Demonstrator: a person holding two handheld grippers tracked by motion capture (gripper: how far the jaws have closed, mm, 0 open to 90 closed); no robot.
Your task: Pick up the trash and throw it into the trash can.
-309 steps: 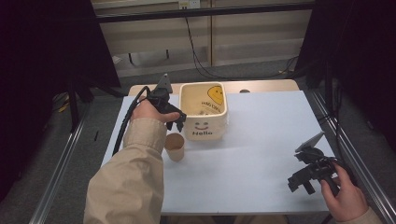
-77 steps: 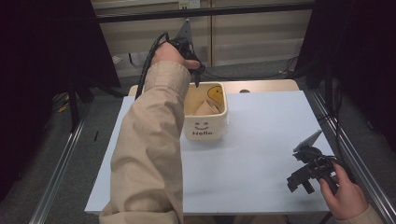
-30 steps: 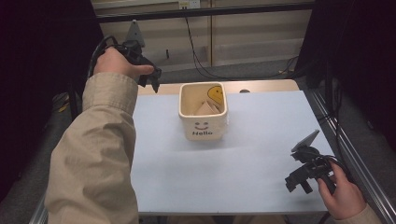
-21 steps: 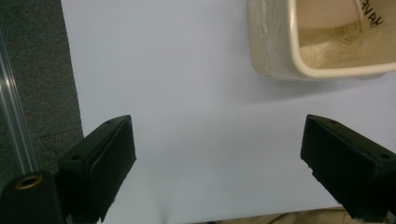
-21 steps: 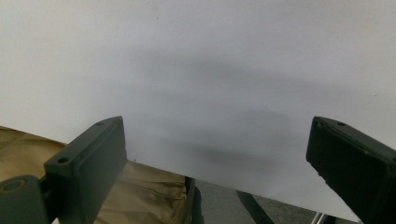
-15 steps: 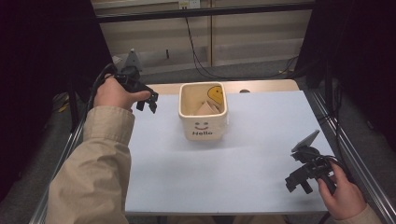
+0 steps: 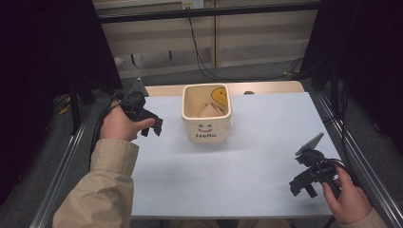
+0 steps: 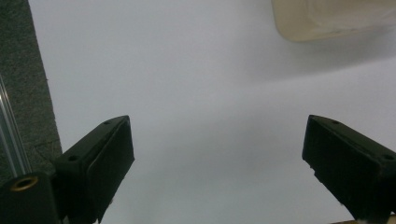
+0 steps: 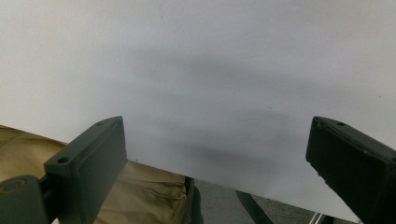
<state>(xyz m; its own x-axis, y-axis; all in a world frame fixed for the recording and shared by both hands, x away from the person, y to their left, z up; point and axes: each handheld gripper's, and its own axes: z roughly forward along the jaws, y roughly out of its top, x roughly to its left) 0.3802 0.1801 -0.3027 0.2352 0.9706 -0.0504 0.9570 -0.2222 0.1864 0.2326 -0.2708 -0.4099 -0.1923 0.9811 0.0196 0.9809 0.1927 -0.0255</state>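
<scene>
Left gripper (image 7: 151,127) hangs over the left part of the white table (image 7: 247,171), held in the person's left hand (image 7: 119,127), and the cream bin (image 7: 207,114) with the smiley face and the word "Hello" on its front stands just to its right, near but apart from it. Its jaws stand wide apart and have just been opening further, with nothing between them; the left gripper view has bare white table in the gap, and neither pad (image 8: 112,161) touches anything. Pale wooden pieces (image 7: 208,110) lie inside the bin, seen from the high view looking down into its open top. The left gripper view catches just the rounded lower corner of the bin (image 8: 327,21) at its upper right edge, which places the bin ahead of the jaws and off to one side, and it also shows the grey carpeted floor (image 8: 32,88) past the table's left border. Right gripper (image 7: 304,183) sits near the table's front right corner in the person's right hand (image 7: 348,199), well apart from the bin, with its jaws likewise spread wide and empty. The right gripper view looks across plain table (image 9: 196,70) shaded by a soft shadow, and below the table's near edge it picks up a beige sleeve (image 9: 140,196), which the high view shows on the forearm (image 7: 104,190) at the left.
</scene>
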